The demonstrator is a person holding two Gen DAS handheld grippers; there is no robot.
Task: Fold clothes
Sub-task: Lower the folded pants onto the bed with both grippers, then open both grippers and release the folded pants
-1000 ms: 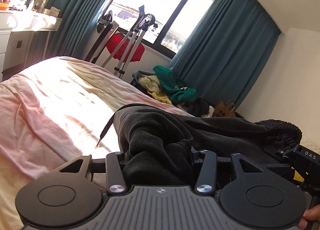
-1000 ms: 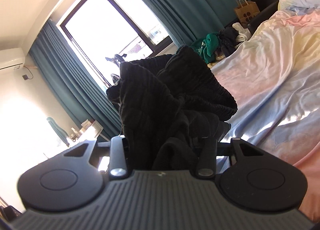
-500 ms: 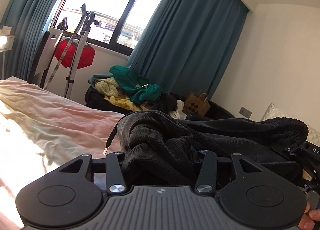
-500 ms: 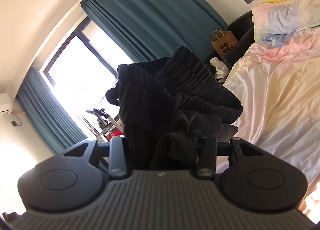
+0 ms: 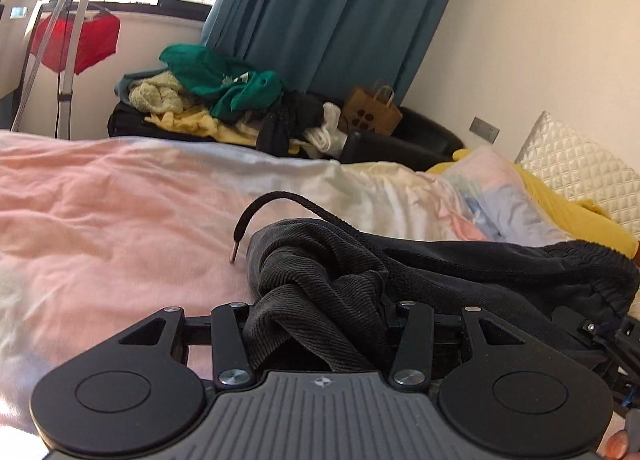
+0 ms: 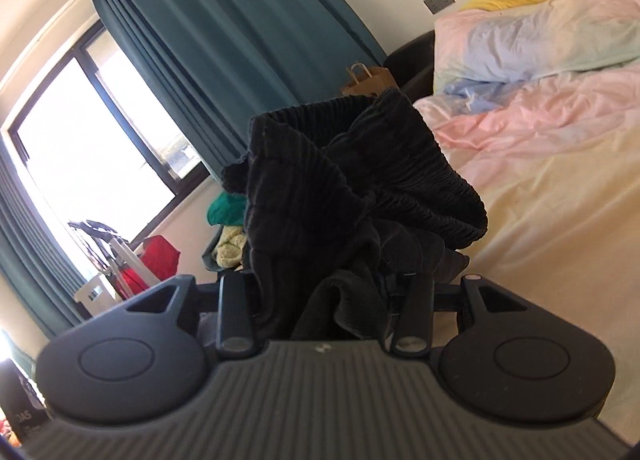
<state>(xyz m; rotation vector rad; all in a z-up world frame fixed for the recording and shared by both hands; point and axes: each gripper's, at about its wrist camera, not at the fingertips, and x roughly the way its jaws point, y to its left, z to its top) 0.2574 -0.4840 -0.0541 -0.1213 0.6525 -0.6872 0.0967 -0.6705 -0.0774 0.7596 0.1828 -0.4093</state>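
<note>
A black corduroy garment (image 5: 328, 280) with an elastic waistband and a black drawstring (image 5: 276, 200) hangs between both grippers above the bed. My left gripper (image 5: 320, 312) is shut on one bunched end of it. My right gripper (image 6: 324, 284) is shut on the other end (image 6: 328, 188), where the gathered waistband stands up in front of the camera. The cloth hides the fingertips of both grippers. The right gripper's body shows at the right edge of the left wrist view (image 5: 608, 336).
The bed (image 5: 100, 228) has a pink, yellow and white cover, with pastel and yellow pillows (image 6: 540, 28) at the head. Beyond it lie a pile of clothes (image 5: 224, 104) on a black couch, a paper bag (image 5: 372, 112), teal curtains and a drying rack (image 5: 68, 40).
Both grippers have swung with the garment from facing the window and foot of the bed toward the pillows. Both stay shut on the cloth.
</note>
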